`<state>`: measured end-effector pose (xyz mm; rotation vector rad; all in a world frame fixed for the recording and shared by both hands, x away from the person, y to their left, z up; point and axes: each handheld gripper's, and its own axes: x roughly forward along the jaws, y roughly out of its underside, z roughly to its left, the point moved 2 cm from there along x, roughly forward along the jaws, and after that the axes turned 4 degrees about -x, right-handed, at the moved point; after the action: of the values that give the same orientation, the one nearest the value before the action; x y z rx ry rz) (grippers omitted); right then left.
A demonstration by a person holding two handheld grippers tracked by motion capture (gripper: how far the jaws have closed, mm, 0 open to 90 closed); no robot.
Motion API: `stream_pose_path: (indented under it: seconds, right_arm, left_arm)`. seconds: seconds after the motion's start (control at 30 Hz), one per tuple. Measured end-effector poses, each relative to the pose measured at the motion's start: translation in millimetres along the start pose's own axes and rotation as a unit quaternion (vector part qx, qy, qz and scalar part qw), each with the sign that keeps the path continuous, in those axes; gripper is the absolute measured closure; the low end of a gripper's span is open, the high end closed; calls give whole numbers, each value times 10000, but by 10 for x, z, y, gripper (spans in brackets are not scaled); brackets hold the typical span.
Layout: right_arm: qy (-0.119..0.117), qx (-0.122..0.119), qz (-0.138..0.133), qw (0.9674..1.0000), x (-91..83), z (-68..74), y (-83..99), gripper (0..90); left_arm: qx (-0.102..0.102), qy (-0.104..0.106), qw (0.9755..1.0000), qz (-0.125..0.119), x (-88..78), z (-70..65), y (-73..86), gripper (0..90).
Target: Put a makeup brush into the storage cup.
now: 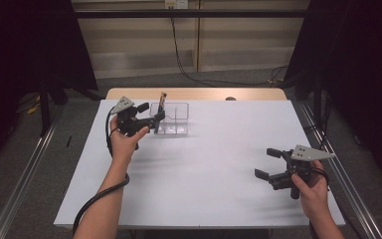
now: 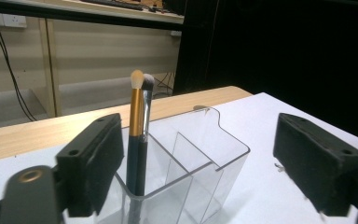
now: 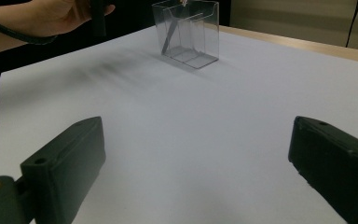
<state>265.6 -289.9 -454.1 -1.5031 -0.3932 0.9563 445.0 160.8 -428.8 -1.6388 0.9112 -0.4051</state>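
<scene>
At the far left of the white table [image 1: 199, 164] stands a clear box [image 2: 200, 158] with little rooms inside. Two brushes [image 2: 137, 135] stand upright in its left room (one has a gold band and a pale soft tip, one a grey tip). The left tool [image 1: 154, 121] sits just beside them, jaws wide apart, pinching nothing. The right tool [image 1: 267, 163] is well apart, jaws wide too.

My matt black jaws frame a clear glossy plastic organizer [image 2: 186, 158], gold metal-banded brushes [image 2: 136, 121], matt white table [image 1: 204, 169].
</scene>
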Motion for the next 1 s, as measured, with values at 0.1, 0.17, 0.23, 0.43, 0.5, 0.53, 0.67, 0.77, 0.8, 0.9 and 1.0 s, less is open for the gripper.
stream_pose_path:
  seconds: [0.1,0.17,0.23,0.43,0.5,0.53,0.67,0.77,0.8,0.9,1.0]
  right_arm:
    - [-6,1,-1,10000,2,6,-5,37]
    - [-1,-1,0,10000,3,8,-7,37]
    - [1,-27,-3,10000,1,11,-11,37]
    - [22,-64,-30,10000,-17,29,-31,37]
    - [43,-72,-14,10000,-20,38,-26,37]
    - [49,-77,-5,10000,-20,41,-25,37]
    - [72,-88,-7,9999,-31,50,-34,37]
    - [102,-95,-7,9999,-38,44,-36,37]
    - [103,-100,-6,9999,-38,40,-33,37]
    - [121,-83,42,9999,-30,31,-18,37]
    - [143,-93,69,9998,-19,25,-13,37]
  left_arm:
    - [-11,21,10000,-17,-18,-17,8,109]
    - [-27,66,10000,-48,-35,-31,17,90]
    - [1,138,9999,-51,-57,-55,36,59]
    - [-4,335,9994,-100,-157,-113,91,14]
    - [16,389,9992,-115,-195,-128,107,5]
    - [26,393,9992,-119,-213,-135,117,3]
    - [10,412,9991,-113,-282,-151,166,0]
    - [67,415,9991,-107,-336,-171,195,0]
    - [91,440,9989,-111,-356,-179,201,1]
    - [161,443,9989,-55,-409,-210,215,0]
    - [225,506,9984,-56,-467,-248,222,0]
